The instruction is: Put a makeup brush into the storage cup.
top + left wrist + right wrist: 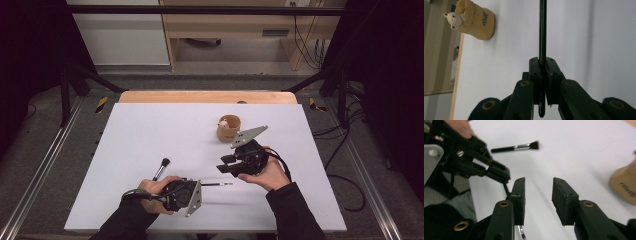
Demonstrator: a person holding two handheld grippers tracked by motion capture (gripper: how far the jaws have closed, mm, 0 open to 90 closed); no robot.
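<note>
Black thin brush [216, 184] clamped in my left claw [543, 65], held level just above the tabletop [150, 130] near the front, its handle poking right. Right claw [538, 195] stands part open, empty, just beside it, likely after passing it over. Slim glossy handle.
</note>
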